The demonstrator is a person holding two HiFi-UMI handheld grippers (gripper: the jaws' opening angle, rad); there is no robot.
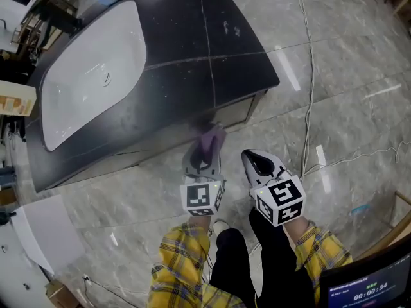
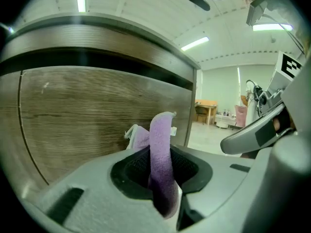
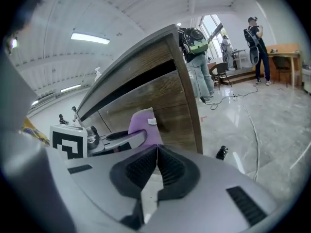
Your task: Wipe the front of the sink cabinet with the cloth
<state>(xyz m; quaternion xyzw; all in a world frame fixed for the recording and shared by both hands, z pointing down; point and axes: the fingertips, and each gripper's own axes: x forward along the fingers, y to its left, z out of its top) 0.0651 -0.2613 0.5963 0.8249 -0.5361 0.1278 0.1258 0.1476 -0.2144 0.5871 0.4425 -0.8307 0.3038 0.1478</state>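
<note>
A purple cloth (image 2: 161,154) sticks up between the jaws of my left gripper (image 1: 204,160), which is shut on it. In the head view the cloth (image 1: 211,138) hangs just in front of the sink cabinet's wood-grain front (image 2: 97,115), below the dark countertop (image 1: 192,56) with its white basin (image 1: 90,76). Whether the cloth touches the wood I cannot tell. My right gripper (image 1: 260,165) hovers beside the left one, to its right, jaws shut with nothing between them. From the right gripper view the cloth (image 3: 145,125) shows against the cabinet front (image 3: 150,101).
Glossy grey floor tiles surround the cabinet, with cables (image 1: 308,108) trailing at the right. A small dark object (image 3: 221,152) lies on the floor near the cabinet corner. People (image 3: 255,47) stand far off by desks. A monitor (image 1: 369,284) sits at the bottom right.
</note>
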